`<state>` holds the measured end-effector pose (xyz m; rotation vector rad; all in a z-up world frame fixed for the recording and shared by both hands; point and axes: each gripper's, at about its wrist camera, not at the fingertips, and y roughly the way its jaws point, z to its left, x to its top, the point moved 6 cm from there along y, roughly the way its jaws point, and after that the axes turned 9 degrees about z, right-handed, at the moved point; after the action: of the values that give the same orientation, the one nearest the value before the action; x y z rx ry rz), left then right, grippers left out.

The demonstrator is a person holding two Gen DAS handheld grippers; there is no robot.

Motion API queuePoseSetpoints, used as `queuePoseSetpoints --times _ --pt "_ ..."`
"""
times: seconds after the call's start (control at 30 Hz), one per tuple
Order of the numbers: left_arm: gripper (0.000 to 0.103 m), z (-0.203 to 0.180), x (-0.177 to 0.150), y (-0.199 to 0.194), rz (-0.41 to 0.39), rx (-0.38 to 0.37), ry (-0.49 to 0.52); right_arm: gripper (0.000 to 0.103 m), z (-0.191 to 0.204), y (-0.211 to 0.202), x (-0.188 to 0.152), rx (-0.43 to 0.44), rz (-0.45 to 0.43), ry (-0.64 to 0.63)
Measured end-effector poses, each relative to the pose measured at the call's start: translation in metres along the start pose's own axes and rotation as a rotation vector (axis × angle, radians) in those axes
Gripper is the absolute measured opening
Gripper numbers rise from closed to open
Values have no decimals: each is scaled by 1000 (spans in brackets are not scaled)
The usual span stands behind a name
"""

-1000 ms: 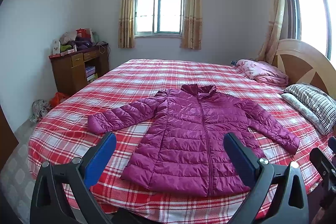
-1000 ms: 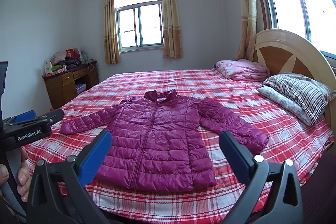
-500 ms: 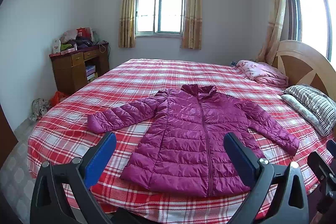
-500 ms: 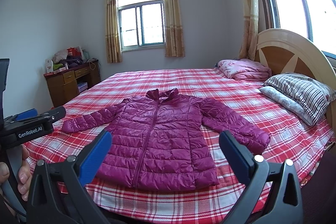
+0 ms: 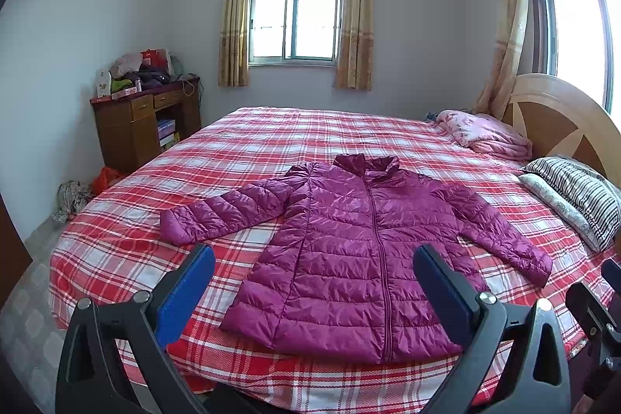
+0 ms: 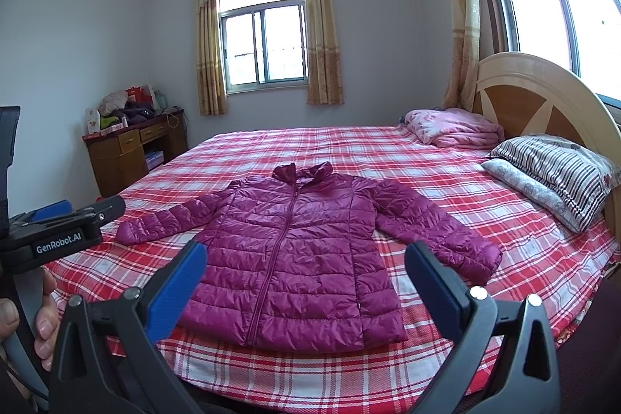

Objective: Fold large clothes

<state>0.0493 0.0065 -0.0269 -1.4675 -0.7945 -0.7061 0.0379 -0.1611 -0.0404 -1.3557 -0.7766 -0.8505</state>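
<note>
A magenta quilted puffer jacket point(image 5: 361, 251) lies flat on the red plaid bed point(image 5: 271, 138) — collar toward the far window, hem nearest. Left gripper point(image 5: 312, 291) and right gripper point(image 6: 306, 288) hover spread before the hem — empty.

white walls point(image 5: 97, 6); curtained window point(image 5: 297, 20) admits daylight; cluttered wooden desk point(image 5: 145, 123) left; bed point(image 5: 291, 134), plaid sheet, wooden headboard point(image 6: 543, 103).

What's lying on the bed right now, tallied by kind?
Purple puffer jacket: 1, spread flat, zipped, both sleeves out
Striped pillow: 1
Floral pillow: 1, under the striped one
Pink quilt: 1, bundled near the headboard
Total: 4, all on the plaid bedsheet
Left gripper and right gripper: open, holding nothing
</note>
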Motion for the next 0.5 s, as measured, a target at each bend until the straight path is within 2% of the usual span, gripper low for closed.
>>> queuePoseSetpoints --times 0.5 --pt "102 0 -5 15 44 -15 -15 103 1 5 -3 10 0 -8"
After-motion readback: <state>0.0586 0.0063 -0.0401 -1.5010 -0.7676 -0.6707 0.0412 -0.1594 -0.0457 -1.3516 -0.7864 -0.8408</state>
